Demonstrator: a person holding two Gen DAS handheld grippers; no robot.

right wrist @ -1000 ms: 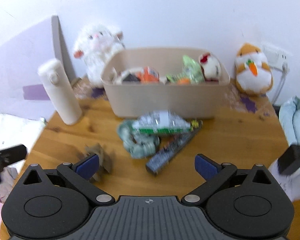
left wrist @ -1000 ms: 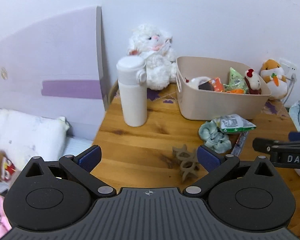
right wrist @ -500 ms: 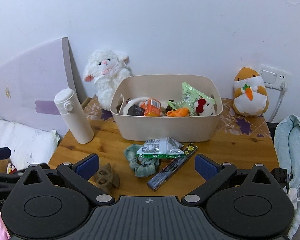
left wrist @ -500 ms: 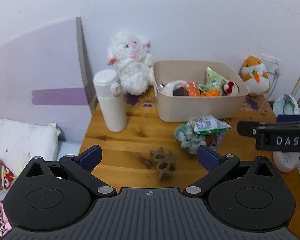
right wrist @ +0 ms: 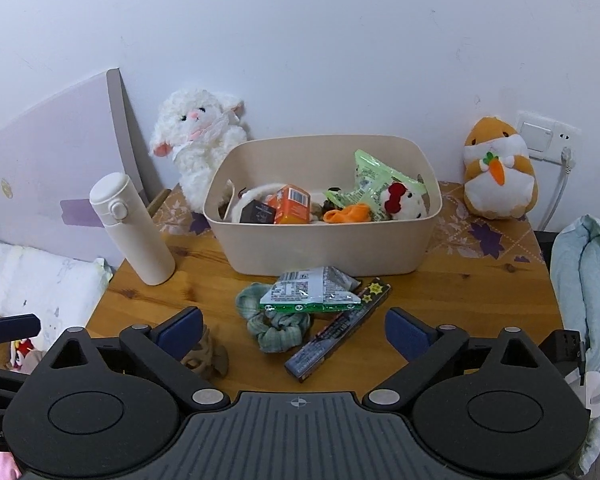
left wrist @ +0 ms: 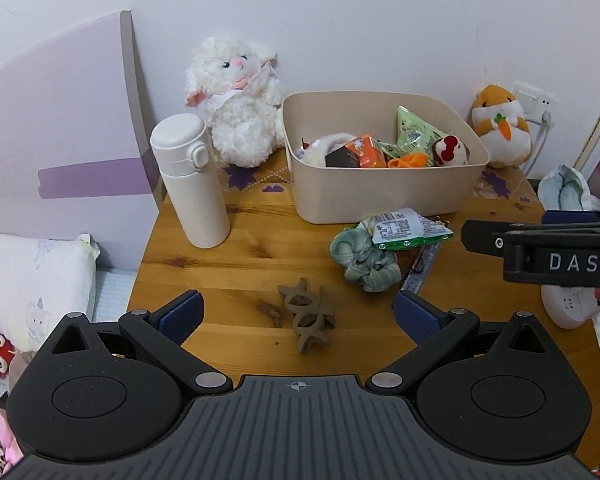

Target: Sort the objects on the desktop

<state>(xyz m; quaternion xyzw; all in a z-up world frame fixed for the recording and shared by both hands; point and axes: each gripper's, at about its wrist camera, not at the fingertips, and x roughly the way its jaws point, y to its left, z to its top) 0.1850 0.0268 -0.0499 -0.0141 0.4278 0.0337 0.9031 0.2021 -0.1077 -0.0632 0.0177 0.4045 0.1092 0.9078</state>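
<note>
1. The left gripper (left wrist: 298,314) hangs spread wide and empty above the brown hair claw (left wrist: 310,318) on the wooden table (left wrist: 228,276).
2. The right gripper (right wrist: 294,328) is likewise spread, holding nothing.
3. A green scrunchie (right wrist: 278,322), snack packet (right wrist: 310,292) and dark bar (right wrist: 338,330) lie just before the beige bin (right wrist: 324,248).

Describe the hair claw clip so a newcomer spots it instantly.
Start at the beige plastic bin on the wooden table. Nearer the front edge, left of the green fabric scrunchie, lies the brown claw clip: the only openwork item, lying alone.
</note>
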